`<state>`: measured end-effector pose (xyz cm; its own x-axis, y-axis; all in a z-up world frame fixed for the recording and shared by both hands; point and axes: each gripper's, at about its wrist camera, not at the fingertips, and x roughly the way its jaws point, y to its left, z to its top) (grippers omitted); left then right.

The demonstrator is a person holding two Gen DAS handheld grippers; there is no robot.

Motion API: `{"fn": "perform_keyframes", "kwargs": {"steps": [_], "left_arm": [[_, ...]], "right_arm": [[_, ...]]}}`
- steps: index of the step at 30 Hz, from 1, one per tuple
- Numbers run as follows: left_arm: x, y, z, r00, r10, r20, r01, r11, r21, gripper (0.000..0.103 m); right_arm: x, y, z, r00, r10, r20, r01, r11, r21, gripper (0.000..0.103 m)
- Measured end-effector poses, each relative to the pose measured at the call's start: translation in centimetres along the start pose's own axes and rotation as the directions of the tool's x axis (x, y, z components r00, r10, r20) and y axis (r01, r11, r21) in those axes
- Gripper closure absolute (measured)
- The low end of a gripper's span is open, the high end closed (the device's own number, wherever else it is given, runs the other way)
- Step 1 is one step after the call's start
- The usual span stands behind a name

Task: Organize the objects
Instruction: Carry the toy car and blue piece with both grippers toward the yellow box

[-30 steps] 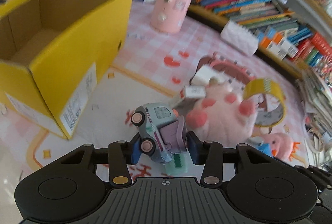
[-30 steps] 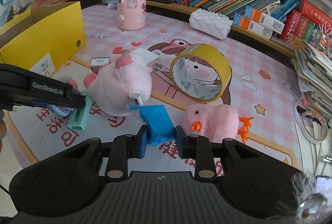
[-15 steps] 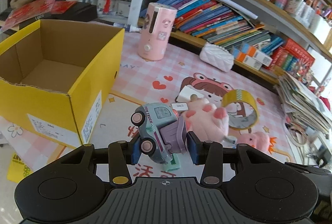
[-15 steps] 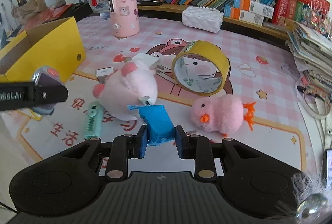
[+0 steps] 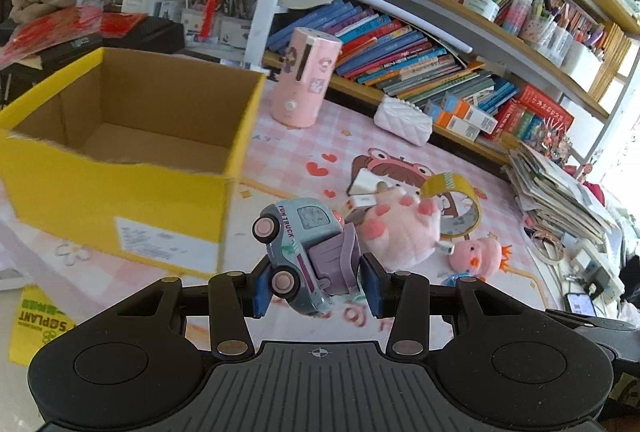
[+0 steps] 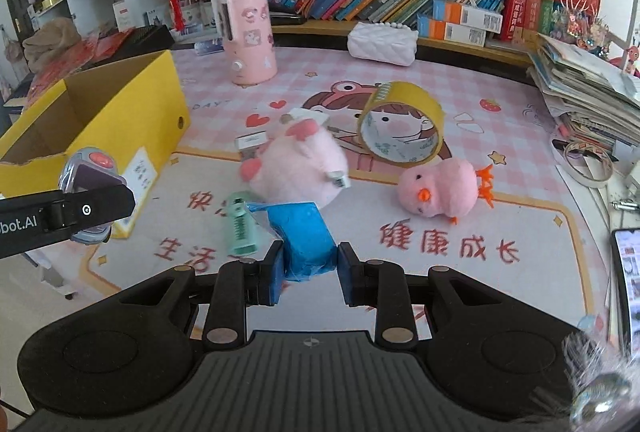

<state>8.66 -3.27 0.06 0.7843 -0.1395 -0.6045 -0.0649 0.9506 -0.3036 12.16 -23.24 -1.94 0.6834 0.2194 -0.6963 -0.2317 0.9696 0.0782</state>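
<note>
Left wrist view showed the left gripper (image 5: 316, 286) closed on a toy truck (image 5: 306, 252), held tilted in the air just right of the open yellow box (image 5: 120, 192) and in front of the pink plush pig (image 5: 394, 228). In the right wrist view the right gripper (image 6: 308, 268) was clamped on a blue packet (image 6: 304, 236) above the pink mat (image 6: 440, 272). A mint green clip (image 6: 240, 228) lay just left of it, with the tape roll (image 6: 400, 128) and pink plush chick (image 6: 440, 186) farther back.
</note>
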Motion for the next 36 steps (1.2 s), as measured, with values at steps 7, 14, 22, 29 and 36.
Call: {"fn": "perform_keyframes", "kwargs": {"steps": [7,14,22,29,36], "left_arm": [[-3.3,4.6,-1.2,0.999,0.011,-0.032,-0.011,1.0,-0.017,0.06],[-6.3,8.5,-2.2,0.999,0.02,-0.038,-0.021,0.999,-0.025,0.06],[-9.1,11.8,-3.2,0.999,0.03,-0.037,-0.031,0.999,-0.017,0.06],[-11.0,14.1,-3.7,0.999,0.041,-0.034,-0.041,0.999,-0.007,0.06],[-12.3,15.6,-3.8,0.999,0.042,-0.017,-0.042,0.999,-0.008,0.06]], "right_arm": [[-1.7,5.3,-1.9,1.0,0.004,-0.022,-0.004,1.0,-0.014,0.077],[-3.2,10.0,-4.0,0.999,0.017,-0.033,-0.018,1.0,-0.023,0.077],[-4.3,14.3,-6.1,0.999,0.038,-0.037,-0.038,0.999,-0.02,0.077],[-4.9,17.3,-7.6,0.998,0.058,-0.039,-0.058,0.998,-0.01,0.077],[-5.2,19.3,-8.0,0.997,0.07,-0.043,-0.07,0.998,-0.006,0.077]]}}
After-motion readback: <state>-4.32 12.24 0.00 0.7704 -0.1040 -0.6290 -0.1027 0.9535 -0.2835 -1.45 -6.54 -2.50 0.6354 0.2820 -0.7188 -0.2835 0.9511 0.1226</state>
